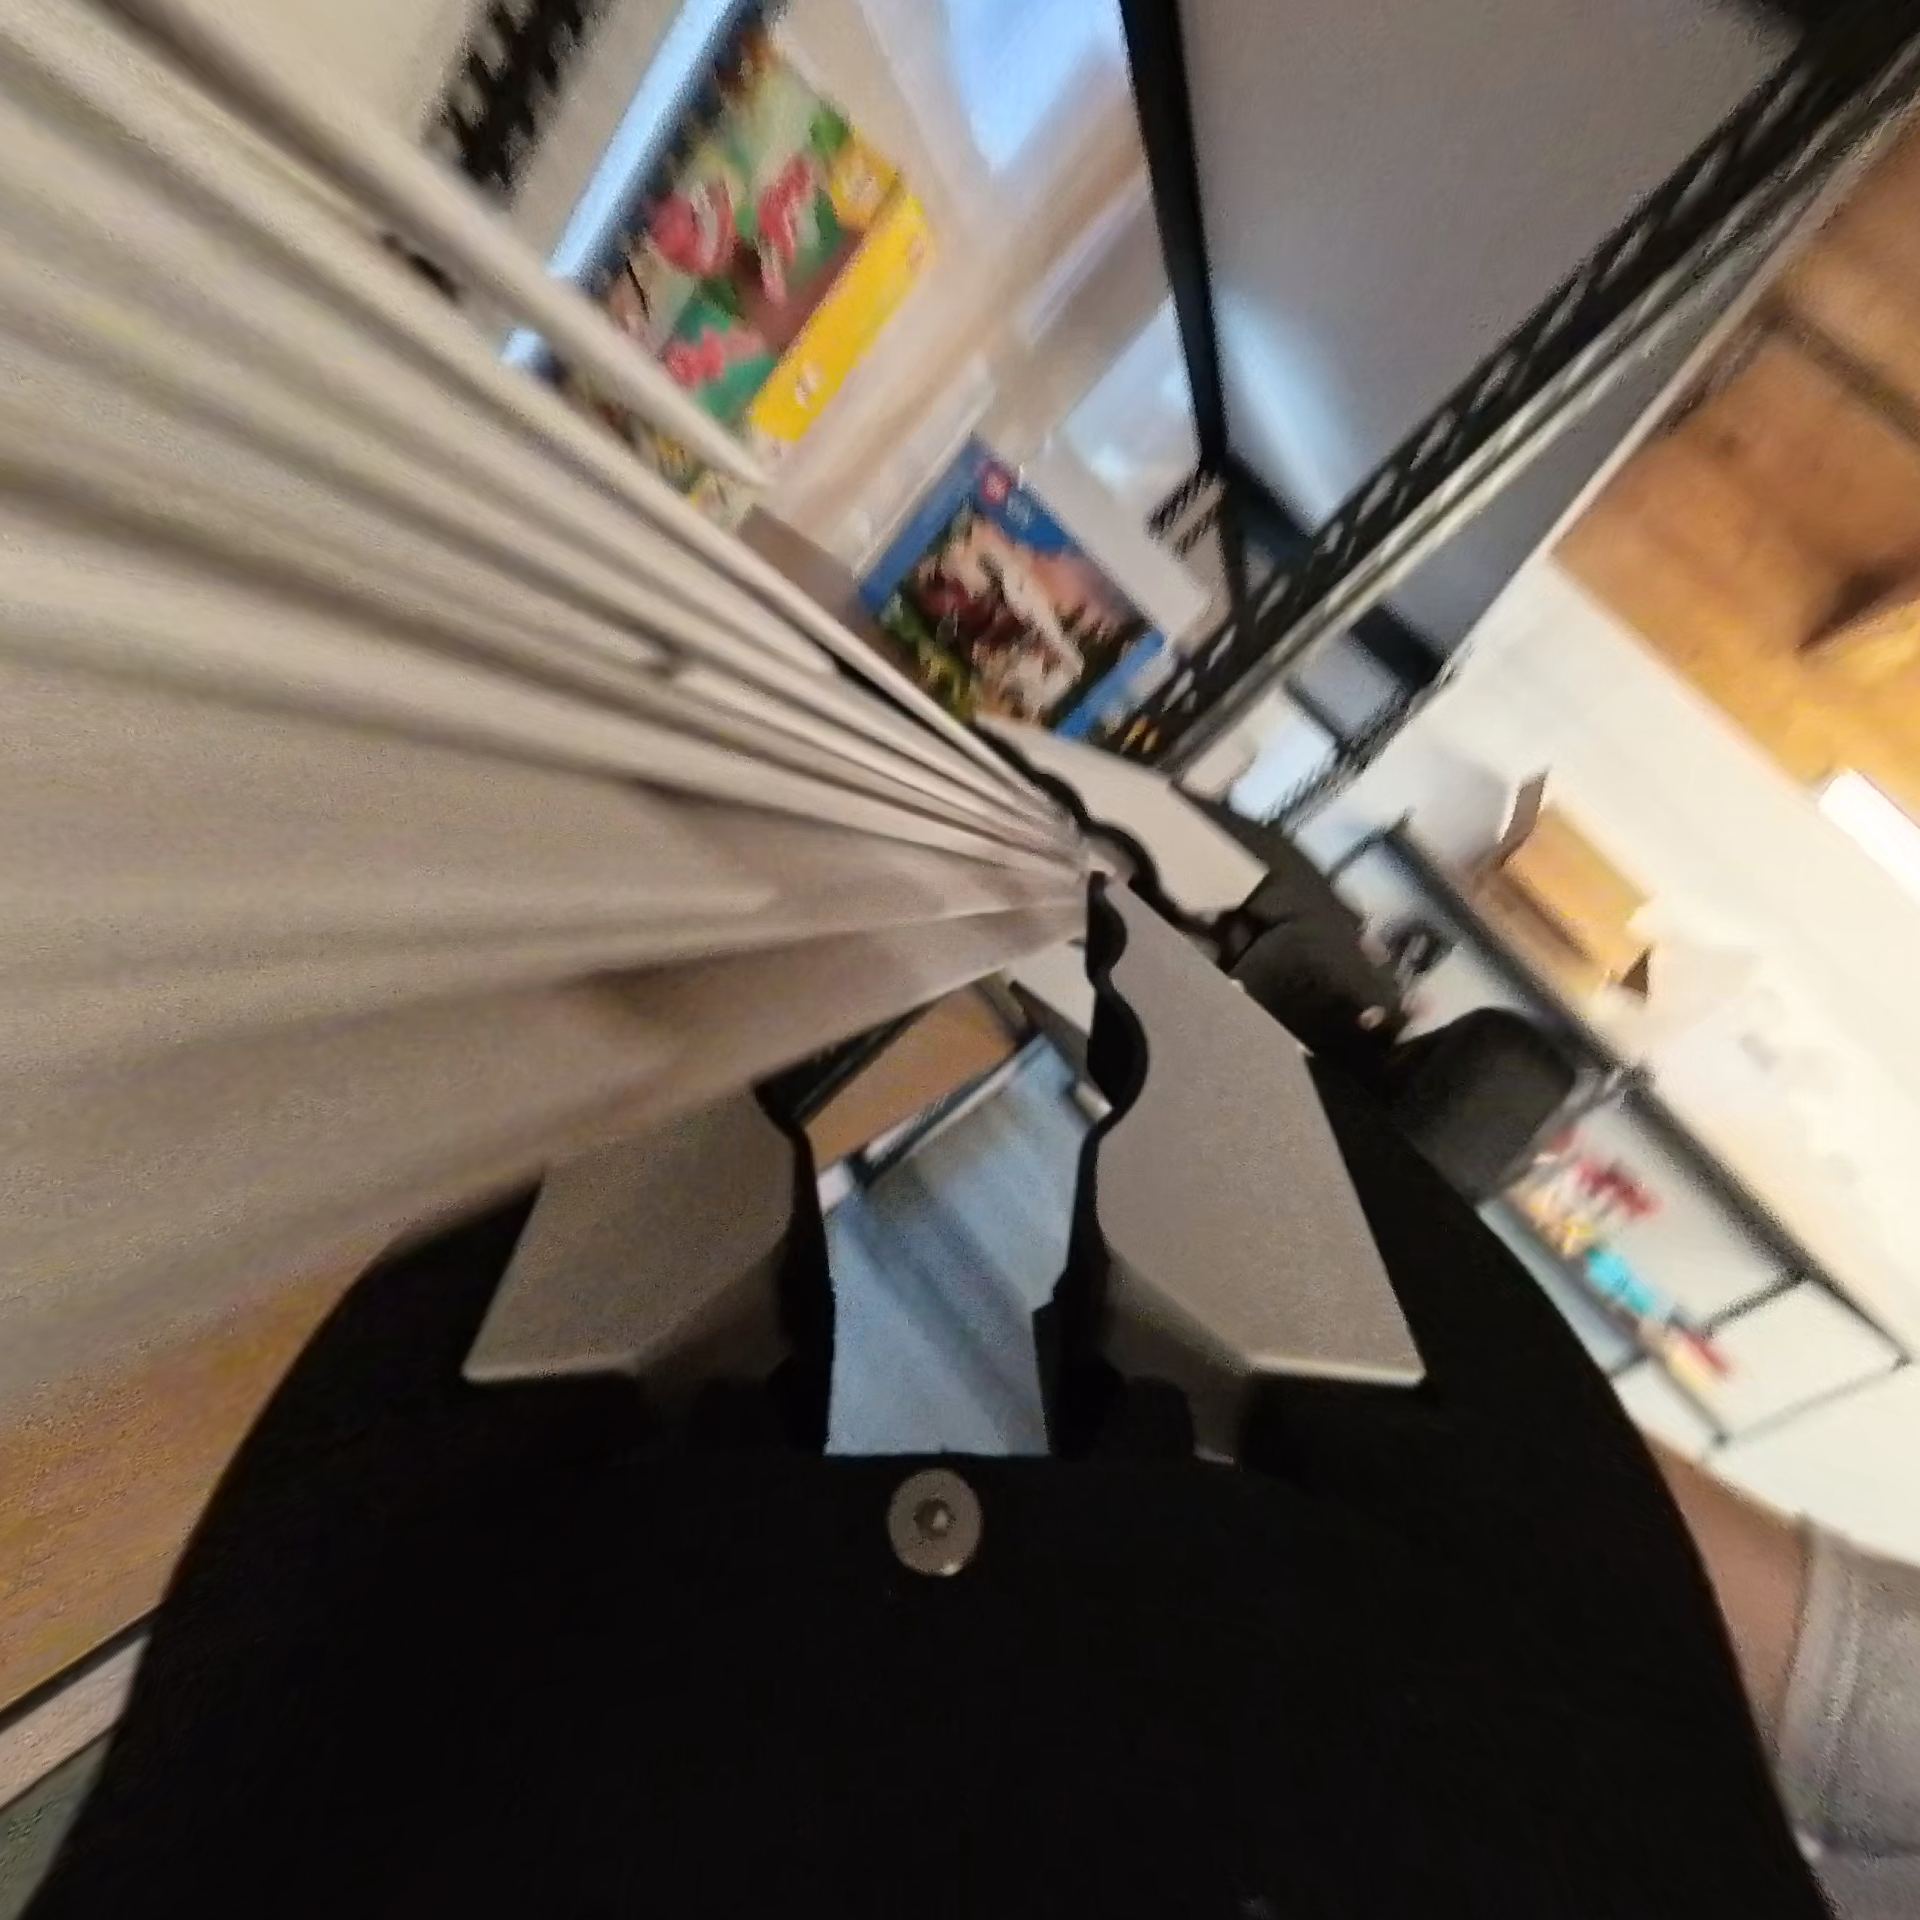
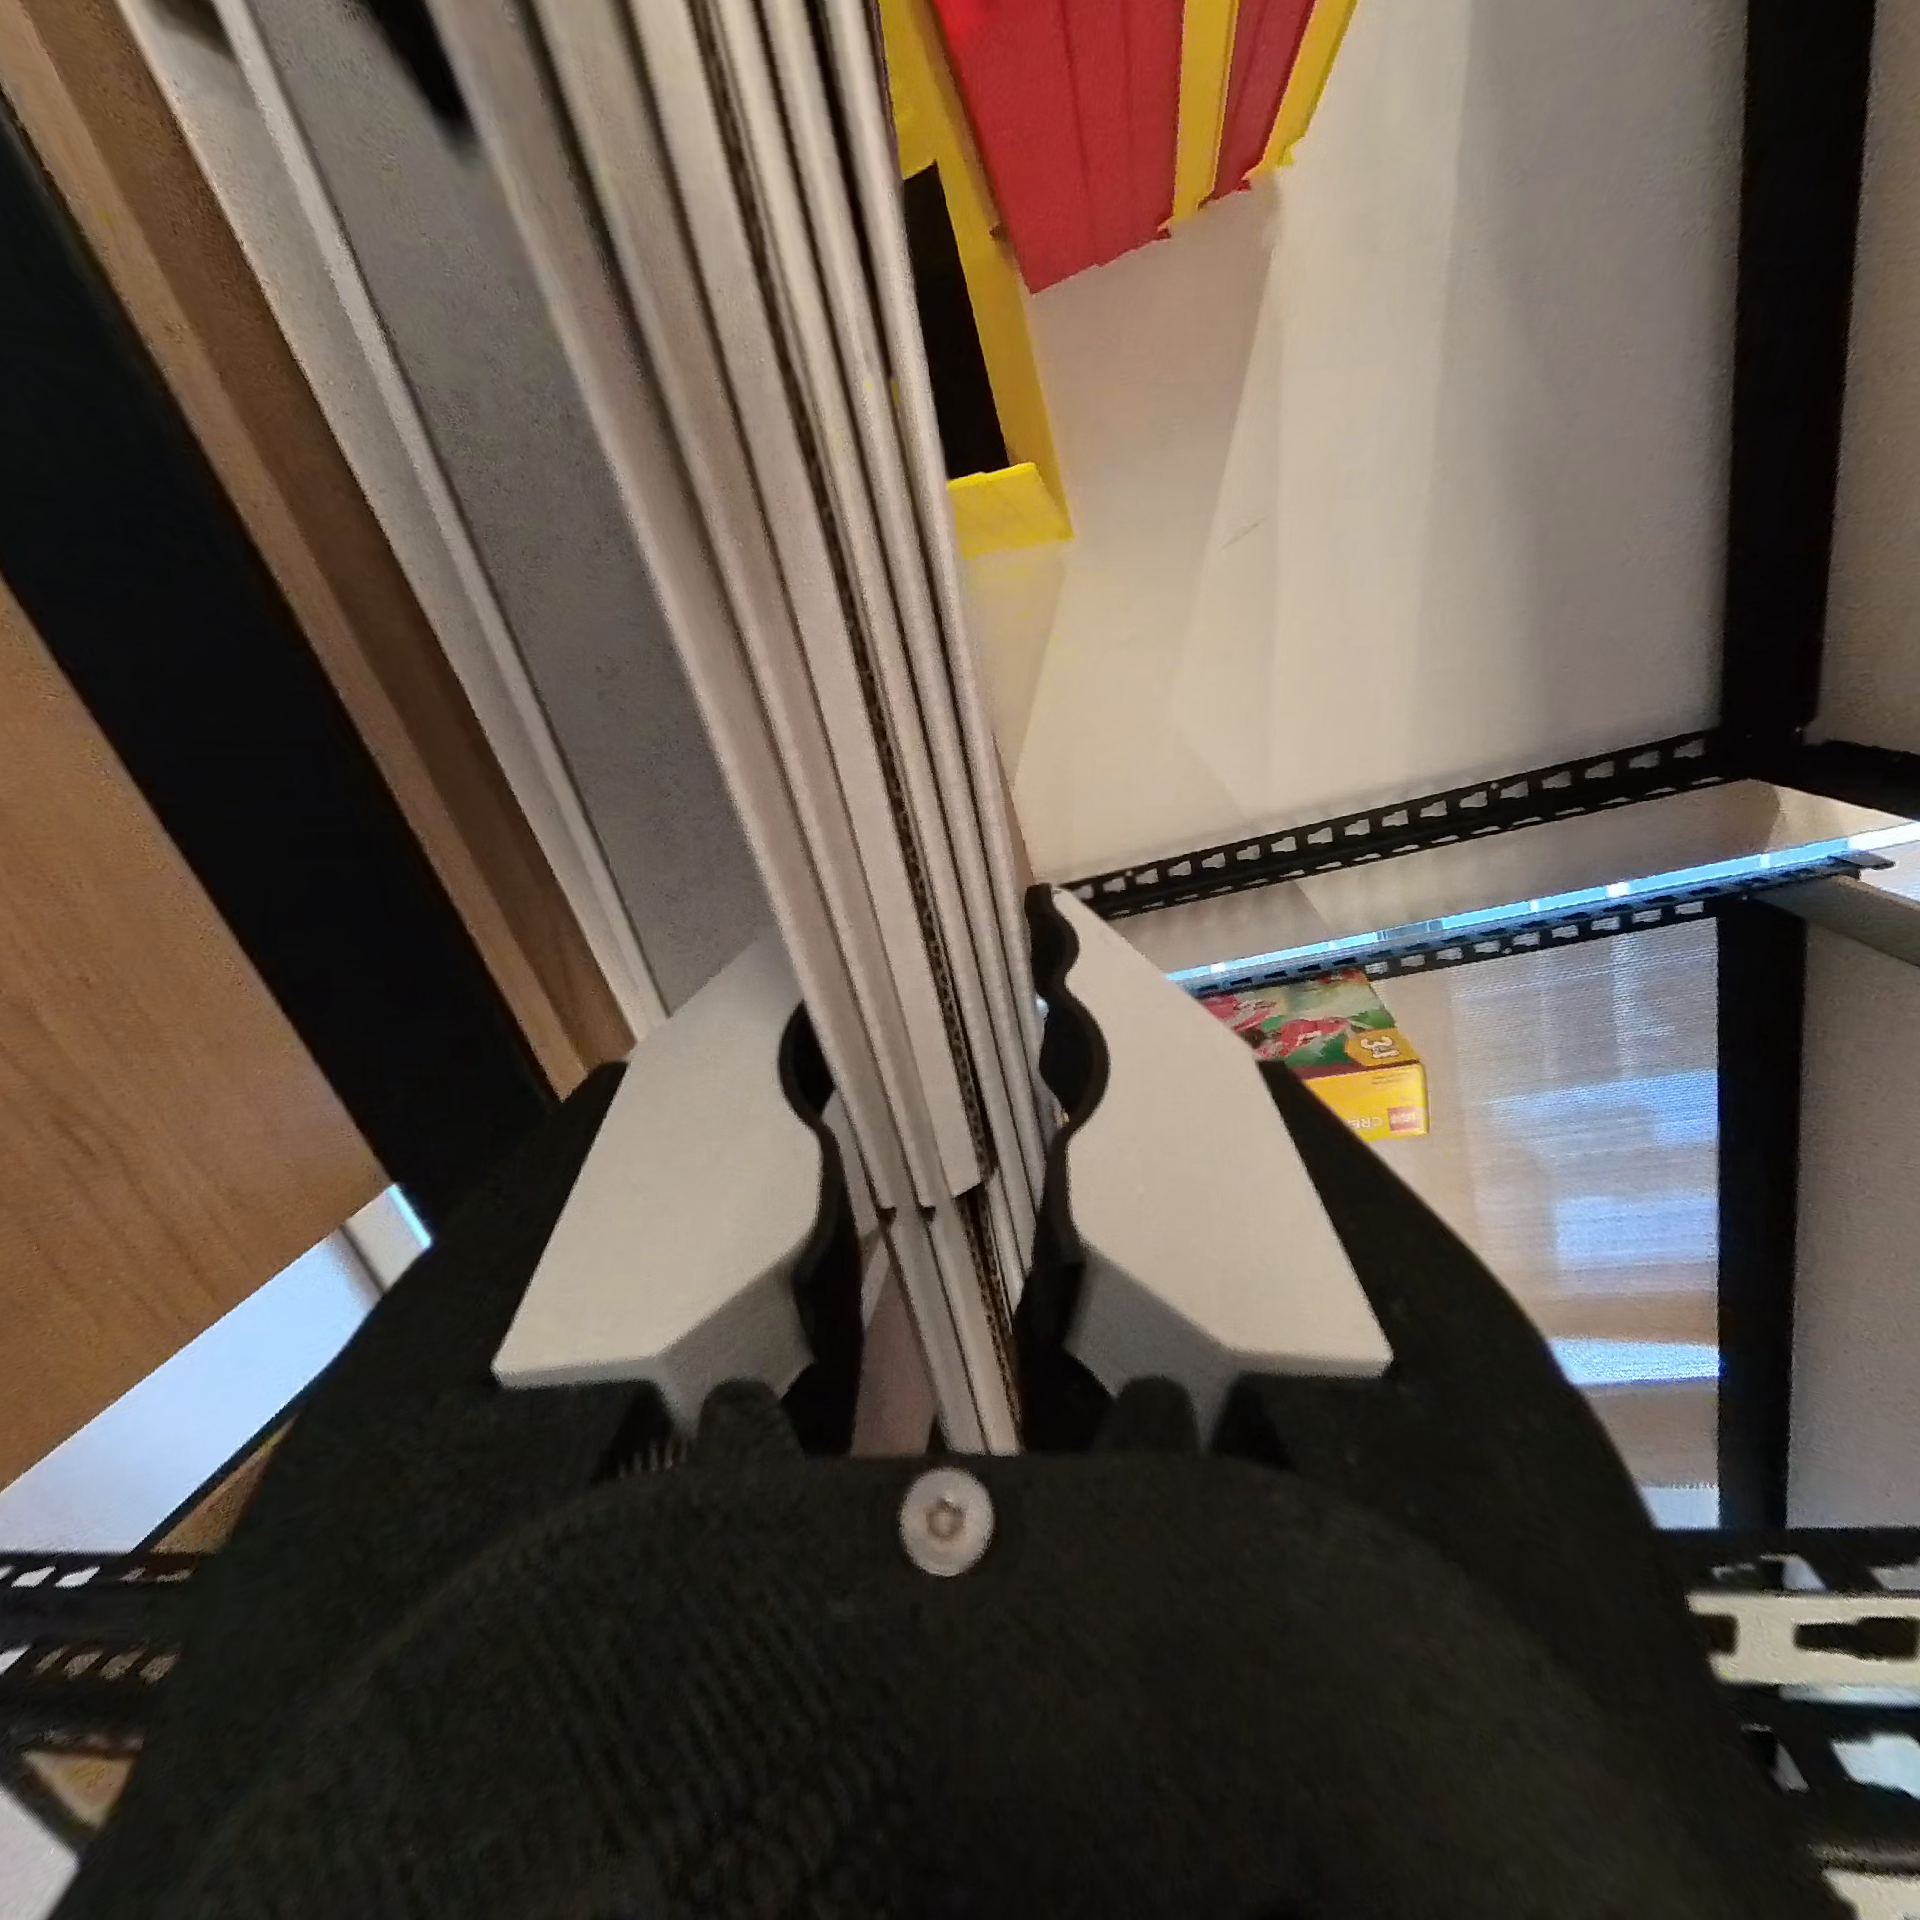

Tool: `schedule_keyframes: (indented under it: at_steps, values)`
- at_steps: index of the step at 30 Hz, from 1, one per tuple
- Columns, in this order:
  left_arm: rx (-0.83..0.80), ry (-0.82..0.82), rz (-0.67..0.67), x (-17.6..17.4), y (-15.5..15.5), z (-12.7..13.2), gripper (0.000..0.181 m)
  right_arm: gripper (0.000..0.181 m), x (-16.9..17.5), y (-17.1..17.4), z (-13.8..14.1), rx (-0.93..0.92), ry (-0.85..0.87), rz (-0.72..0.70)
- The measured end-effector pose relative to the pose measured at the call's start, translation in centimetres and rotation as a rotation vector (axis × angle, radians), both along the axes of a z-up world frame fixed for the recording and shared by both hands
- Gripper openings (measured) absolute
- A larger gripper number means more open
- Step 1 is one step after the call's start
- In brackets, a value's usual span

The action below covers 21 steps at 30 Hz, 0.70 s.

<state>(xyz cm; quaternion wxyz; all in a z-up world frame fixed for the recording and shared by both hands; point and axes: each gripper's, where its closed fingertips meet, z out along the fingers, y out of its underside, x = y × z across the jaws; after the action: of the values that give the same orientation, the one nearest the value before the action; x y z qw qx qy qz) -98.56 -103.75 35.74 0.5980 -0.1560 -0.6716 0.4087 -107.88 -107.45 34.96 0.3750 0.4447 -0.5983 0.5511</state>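
Note:
A stack of flat grey cardboard sheets (image 2: 831, 675) stands on edge in a black metal shelf. My right gripper (image 2: 914, 966) is shut on the stack's end, with the sheets between its grey fingers (image 2: 1195, 1164). In the left wrist view the same stack (image 1: 416, 727) is blurred and fills the left side. My left gripper (image 1: 1060, 914) grips the stack at its tips, and the stack hides its left fingertip. One of the right gripper's fingers (image 1: 1184, 842) shows just beyond, also against the stack.
A black perforated shelf frame (image 2: 1392, 821) surrounds the stack and also shows in the left wrist view (image 1: 1455, 416). Colourful toy boxes (image 1: 769, 239) (image 1: 1018, 613) (image 2: 1340, 1060) stand nearby, with a red and yellow box (image 2: 1122, 125) above. A wooden panel (image 2: 125, 1039) is at the left. A grey sleeve (image 1: 1860, 1683) is at the lower right. The tips of one gripper are about 11 cm away from the tips of the other.

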Motion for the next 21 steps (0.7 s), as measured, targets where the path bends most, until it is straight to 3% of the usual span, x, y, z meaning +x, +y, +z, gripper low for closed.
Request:
schedule_keyframes:
  at_steps: [5, 8, 9, 11, 16, 21]
  values:
    - [0.13, 0.348, 0.204, 9.6, -2.3, -0.3, 0.072, 0.031, 0.0, 0.2, -0.8, -0.041, -0.005, 0.003]
    - [0.177, 0.447, 0.175, 11.6, -3.9, 0.4, 0.069, 0.031, -0.1, 0.4, -1.5, -0.065, -0.02, 0.006]
    - [0.183, 0.411, 0.163, 11.6, -4.5, 0.1, 0.058, 0.03, -0.2, 0.4, -1.8, -0.073, -0.036, 0.007]
    - [0.12, 0.303, 0.167, 11.3, -5.1, -0.6, 0.053, 0.031, -0.4, 0.5, -2.3, -0.088, -0.06, -0.001]
    - [-0.027, 0.139, 0.15, 10.4, -5.1, 1.3, 0.052, 0.031, -0.8, 0.5, -2.6, -0.166, -0.158, -0.024]
    - [-0.041, 0.161, 0.159, 11.2, -7.8, 2.3, 0.053, 0.03, 0.5, -0.9, -1.0, -0.184, -0.088, -0.03]
